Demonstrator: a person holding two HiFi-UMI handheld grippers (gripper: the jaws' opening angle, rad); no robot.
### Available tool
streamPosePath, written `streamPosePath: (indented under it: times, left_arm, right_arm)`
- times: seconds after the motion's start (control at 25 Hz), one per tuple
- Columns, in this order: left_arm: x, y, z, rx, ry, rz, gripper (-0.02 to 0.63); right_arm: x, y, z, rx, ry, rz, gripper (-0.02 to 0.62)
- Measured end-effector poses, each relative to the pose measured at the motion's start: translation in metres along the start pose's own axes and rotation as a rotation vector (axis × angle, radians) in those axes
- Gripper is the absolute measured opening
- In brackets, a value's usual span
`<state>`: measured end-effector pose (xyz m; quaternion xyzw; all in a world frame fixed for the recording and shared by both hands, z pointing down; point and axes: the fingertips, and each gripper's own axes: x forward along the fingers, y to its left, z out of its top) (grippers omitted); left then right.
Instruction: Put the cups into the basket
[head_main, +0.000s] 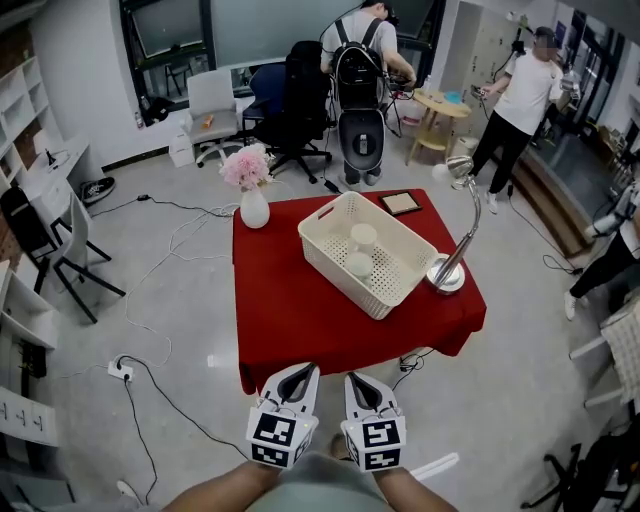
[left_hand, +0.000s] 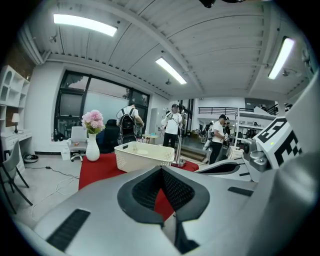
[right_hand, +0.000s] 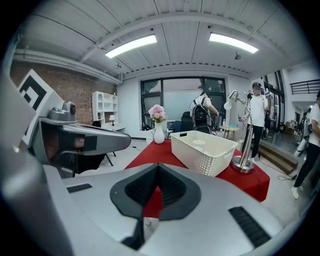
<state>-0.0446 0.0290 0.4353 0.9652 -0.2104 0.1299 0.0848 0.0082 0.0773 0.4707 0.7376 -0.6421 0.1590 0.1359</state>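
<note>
The cream perforated plastic basket (head_main: 335, 272) on the red-clothed table (head_main: 290, 320) holds two white cups (head_main: 363, 236), which its walls largely hide in both gripper views. The left gripper (head_main: 298, 374) and right gripper (head_main: 362, 382) have their jaws together, empty.

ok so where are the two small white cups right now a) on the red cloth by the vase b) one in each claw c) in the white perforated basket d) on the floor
c: both small white cups sit inside the white perforated plastic basket on the red-clothed table; the left claw and right claw are shut, empty.
</note>
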Motion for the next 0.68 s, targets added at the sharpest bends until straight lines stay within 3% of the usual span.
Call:
streamPosePath:
  times: [0.68]
  left_arm:
    - [-0.0021,0.0093,-0.0045,-0.002,0.007,-0.005,0.002]
  right_arm:
    - [0.0010,0.0033,0.0016,0.003,-0.010,-0.021,0.012]
